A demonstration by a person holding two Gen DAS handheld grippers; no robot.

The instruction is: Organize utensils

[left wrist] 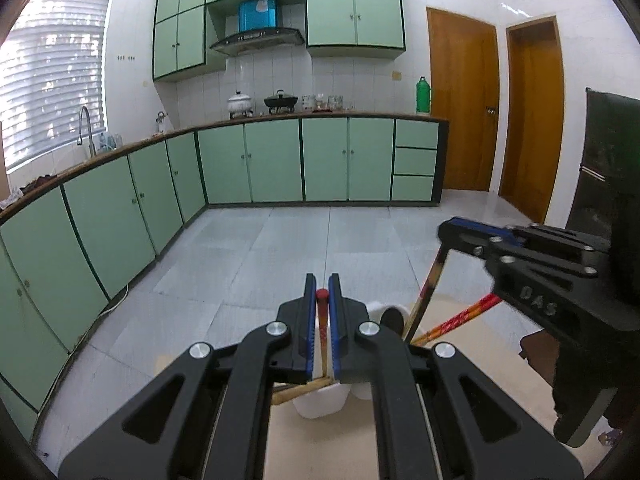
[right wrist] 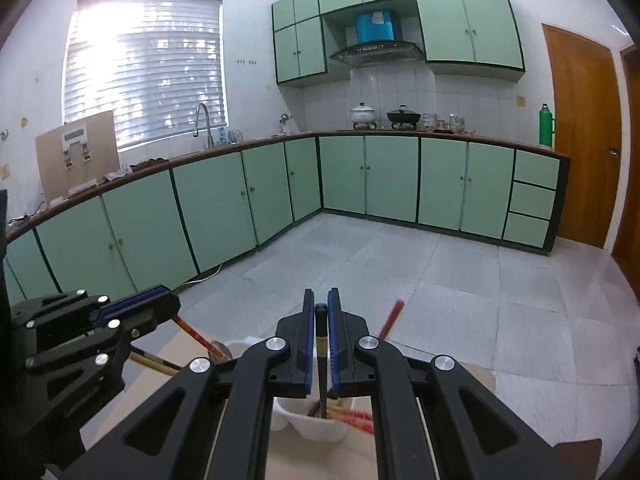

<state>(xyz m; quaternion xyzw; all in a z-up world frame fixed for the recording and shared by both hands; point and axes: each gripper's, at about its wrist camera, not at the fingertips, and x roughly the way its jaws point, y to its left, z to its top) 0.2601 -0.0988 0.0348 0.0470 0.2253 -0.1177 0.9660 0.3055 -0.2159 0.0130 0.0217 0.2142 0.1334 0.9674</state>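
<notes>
A red-tipped chopstick [left wrist: 322, 320] is held upright between the closed jaws of the left gripper [left wrist: 322, 294], above the white holder [left wrist: 320, 404] on the table [left wrist: 320, 448]. A dark-handled utensil [right wrist: 321, 344] is pinched in the same way by the right gripper [right wrist: 321, 304], its lower end inside the holder. The step in hand seems to be the sorting of utensils into compartments. Next, each piece should be lowered straight and released.

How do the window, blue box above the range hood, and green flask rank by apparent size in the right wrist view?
1. Window, clearly the largest.
2. Blue box above the range hood.
3. Green flask, smallest.
All three stand far from the camera, so the fisheye view may skew their real sizes.
</notes>
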